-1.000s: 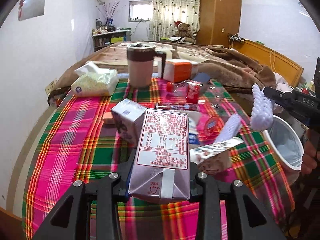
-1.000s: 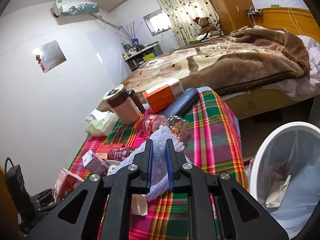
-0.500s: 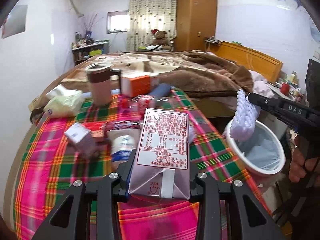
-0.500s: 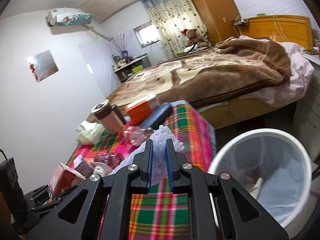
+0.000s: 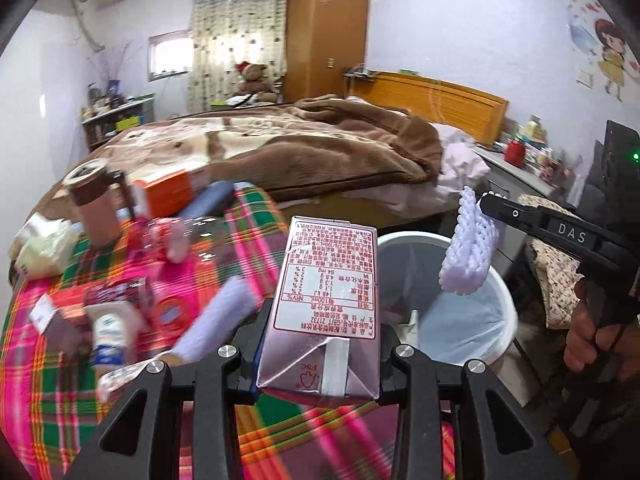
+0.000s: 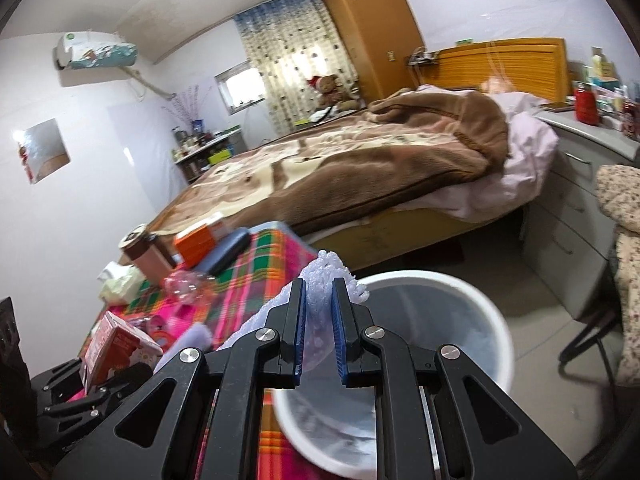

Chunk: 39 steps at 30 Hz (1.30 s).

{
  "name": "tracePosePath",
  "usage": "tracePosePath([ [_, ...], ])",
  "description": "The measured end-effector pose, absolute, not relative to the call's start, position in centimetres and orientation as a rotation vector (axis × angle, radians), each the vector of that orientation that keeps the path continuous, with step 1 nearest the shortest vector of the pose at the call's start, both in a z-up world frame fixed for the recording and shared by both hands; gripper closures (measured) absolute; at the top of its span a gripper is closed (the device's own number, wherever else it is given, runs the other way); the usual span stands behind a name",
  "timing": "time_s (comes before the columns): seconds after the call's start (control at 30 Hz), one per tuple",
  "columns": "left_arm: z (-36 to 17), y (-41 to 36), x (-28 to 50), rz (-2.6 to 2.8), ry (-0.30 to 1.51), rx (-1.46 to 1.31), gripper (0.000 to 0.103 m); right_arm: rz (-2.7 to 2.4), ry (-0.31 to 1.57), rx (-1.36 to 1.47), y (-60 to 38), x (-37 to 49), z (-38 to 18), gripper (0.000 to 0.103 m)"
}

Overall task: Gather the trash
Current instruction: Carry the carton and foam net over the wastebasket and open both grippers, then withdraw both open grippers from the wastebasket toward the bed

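Now, low in the left wrist view, the left gripper (image 5: 318, 354) is clenching a milk carton (image 5: 326, 304) between its fingers, poised where the plaid bench (image 5: 48, 392) meets the white bin (image 5: 505, 300). At right, the right gripper (image 5: 486, 204) is pinching a white foam net (image 5: 466, 256) over the bin's opening. Likely risk: releasing the carton too early would drop it on the rim or floor, since the carton is not yet clearly above the opening.
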<state>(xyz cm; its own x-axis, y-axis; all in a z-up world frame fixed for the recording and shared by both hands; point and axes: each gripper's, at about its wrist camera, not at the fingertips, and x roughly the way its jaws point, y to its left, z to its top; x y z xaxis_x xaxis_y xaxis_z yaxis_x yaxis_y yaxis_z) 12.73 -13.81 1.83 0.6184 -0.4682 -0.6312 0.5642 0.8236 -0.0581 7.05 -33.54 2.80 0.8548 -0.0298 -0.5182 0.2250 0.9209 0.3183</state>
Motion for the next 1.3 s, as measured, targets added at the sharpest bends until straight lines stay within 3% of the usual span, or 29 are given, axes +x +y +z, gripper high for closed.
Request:
tracePosePath([
  [0.4, -0.1, -22.1, 12.1, -0.74, 0.715, 0.188, 0.065, -0.271, 0.605, 0.3, -37.1, 6.4, 0.3, 0.09],
  [0.8, -3.0, -25.8, 13.2, -0.772, 0.772, 0.222, 0.065, -0.289, 0.713, 0.201, -38.3, 7.4, -2.1, 0.089],
  [0.87, -3.3, -25.8, 13.3, -0.77, 0.775, 0.228, 0.06, -0.289, 0.728, 0.205, -38.4, 7.5, -2.3, 0.087],
  [0.93, -3.4, -25.6, 13.7, -0.764, 0.784, 0.221, 0.044, -0.29, 0.738, 0.206, -38.4, 7.7, -2.5, 0.084],
  [1.07, -3.2, -24.9, 14.2, -0.757, 0.78, 0.198, 0.043, -0.28, 0.739, 0.22, -38.2, 7.5, -2.5, 0.054],
  [1.1, -3.1, -24.7, 14.3, -0.748, 0.781, 0.195, 0.042, -0.278, 0.737, 0.221, -38.1, 7.6, -2.5, 0.051],
  [1.3, -2.8, -22.9, 14.7, -0.726, 0.777, 0.159, 0.04, -0.277, 0.73, 0.217, -37.6, 7.5, -2.2, 0.051],
])
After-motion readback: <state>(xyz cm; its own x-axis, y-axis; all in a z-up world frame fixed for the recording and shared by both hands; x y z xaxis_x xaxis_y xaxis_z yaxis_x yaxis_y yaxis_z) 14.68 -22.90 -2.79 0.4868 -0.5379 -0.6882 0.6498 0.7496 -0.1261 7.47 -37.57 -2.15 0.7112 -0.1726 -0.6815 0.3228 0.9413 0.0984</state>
